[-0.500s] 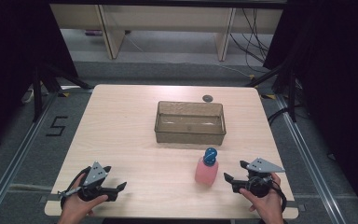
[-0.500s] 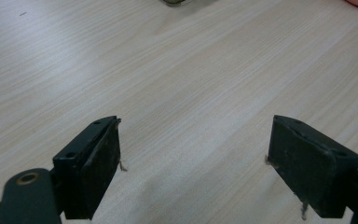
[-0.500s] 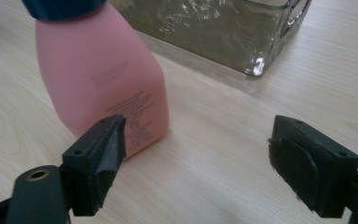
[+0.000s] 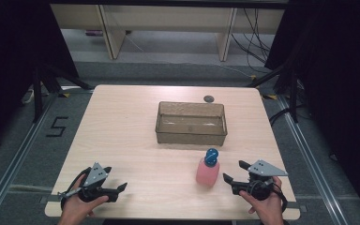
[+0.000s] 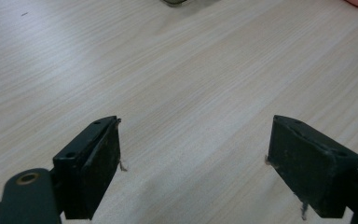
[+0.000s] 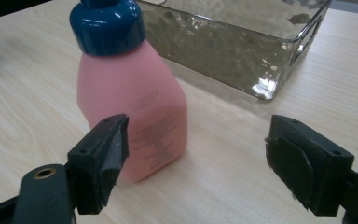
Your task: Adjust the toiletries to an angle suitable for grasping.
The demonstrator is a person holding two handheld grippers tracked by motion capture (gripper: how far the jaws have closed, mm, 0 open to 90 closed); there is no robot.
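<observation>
1. Left tool (image 4: 117, 190) — jaws apart over bare tabletop (image 4: 122, 136), at 7 o'clock.
2. Right tool (image 4: 233, 172) — jaws apart, nothing clamped, at 5 o'clock.
3. Bottle (image 4: 208, 169) stands upright just beside the right tool.
4. Tray (image 4: 191, 134) beyond, toward 12.

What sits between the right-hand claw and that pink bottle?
Nothing: bare table separates the open right gripper from the pink bottle, as the high view shows.

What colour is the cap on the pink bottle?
Dark blue: the cap tops the pink bottle, clearest in the right gripper view.
</observation>
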